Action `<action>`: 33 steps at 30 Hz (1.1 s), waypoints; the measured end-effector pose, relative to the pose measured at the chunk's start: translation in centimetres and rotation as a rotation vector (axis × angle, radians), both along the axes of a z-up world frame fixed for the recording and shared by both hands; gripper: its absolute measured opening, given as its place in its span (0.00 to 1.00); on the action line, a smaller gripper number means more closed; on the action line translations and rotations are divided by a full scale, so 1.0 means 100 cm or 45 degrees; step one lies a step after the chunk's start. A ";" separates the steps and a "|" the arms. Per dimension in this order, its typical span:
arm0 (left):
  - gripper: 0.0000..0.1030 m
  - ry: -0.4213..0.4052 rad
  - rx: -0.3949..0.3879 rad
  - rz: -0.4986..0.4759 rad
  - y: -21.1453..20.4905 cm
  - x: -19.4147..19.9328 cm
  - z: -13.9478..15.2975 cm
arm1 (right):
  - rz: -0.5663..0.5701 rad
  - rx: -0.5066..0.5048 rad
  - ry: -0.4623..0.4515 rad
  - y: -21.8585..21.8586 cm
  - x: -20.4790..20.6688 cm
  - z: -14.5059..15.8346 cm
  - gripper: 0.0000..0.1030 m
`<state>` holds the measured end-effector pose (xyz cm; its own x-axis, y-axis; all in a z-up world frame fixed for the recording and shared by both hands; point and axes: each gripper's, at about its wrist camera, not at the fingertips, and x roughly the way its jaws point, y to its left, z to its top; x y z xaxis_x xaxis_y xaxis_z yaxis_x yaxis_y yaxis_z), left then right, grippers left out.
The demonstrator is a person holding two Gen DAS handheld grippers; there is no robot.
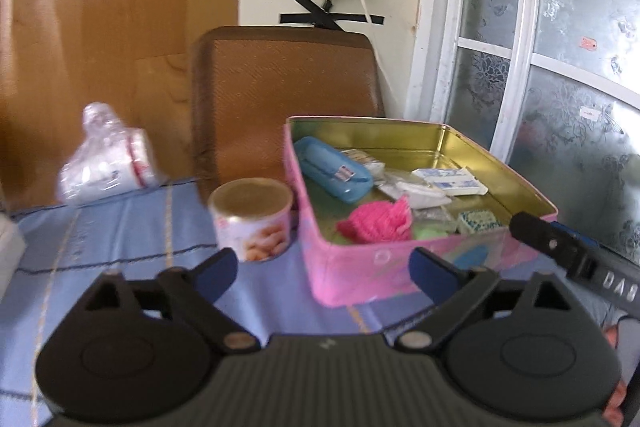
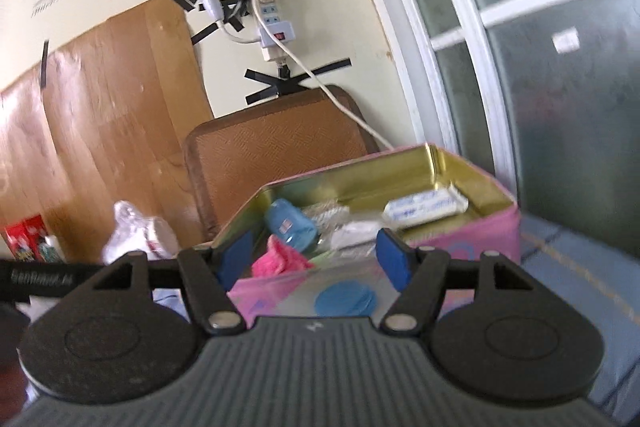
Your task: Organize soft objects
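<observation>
An open pink tin [image 1: 360, 269] with a gold inside stands on the blue cloth. In it lie a pink knitted piece [image 1: 376, 223], a blue case [image 1: 332, 169], white packets [image 1: 448, 181] and a small patterned pad [image 1: 478, 221]. My left gripper [image 1: 324, 267] is open just before the tin's near corner, with nothing between its fingers. In the right wrist view my right gripper [image 2: 315, 261] is open in front of the tin [image 2: 460, 239], level with the pink knitted piece [image 2: 280, 261] and apart from it. One of its fingers [image 1: 560, 255] shows by the tin's right corner.
A round can [image 1: 252, 217] stands just left of the tin. A clear plastic bag of white things [image 1: 104, 163] lies at the back left. A brown cushion [image 1: 284, 99] leans on the wall behind. A red box [image 2: 28, 237] stands at the far left. A glass door [image 1: 560, 67] is on the right.
</observation>
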<state>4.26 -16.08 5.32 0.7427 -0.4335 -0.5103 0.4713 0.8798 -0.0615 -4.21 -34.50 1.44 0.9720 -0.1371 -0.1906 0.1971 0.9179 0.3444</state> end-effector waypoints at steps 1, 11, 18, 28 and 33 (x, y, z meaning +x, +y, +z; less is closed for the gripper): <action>0.99 -0.001 -0.001 0.003 0.005 -0.003 0.000 | 0.002 0.036 0.014 0.000 -0.002 0.000 0.69; 1.00 0.042 0.067 0.008 0.025 -0.038 -0.004 | 0.031 0.178 0.097 0.015 -0.019 0.003 0.71; 1.00 0.017 0.078 0.026 0.034 -0.053 -0.004 | 0.064 0.183 0.091 0.032 -0.020 0.010 0.73; 1.00 -0.017 0.060 0.040 0.040 -0.058 0.001 | 0.072 0.152 0.080 0.042 -0.020 0.017 0.75; 1.00 -0.009 0.056 0.029 0.039 -0.058 0.001 | 0.070 0.160 0.080 0.041 -0.020 0.017 0.76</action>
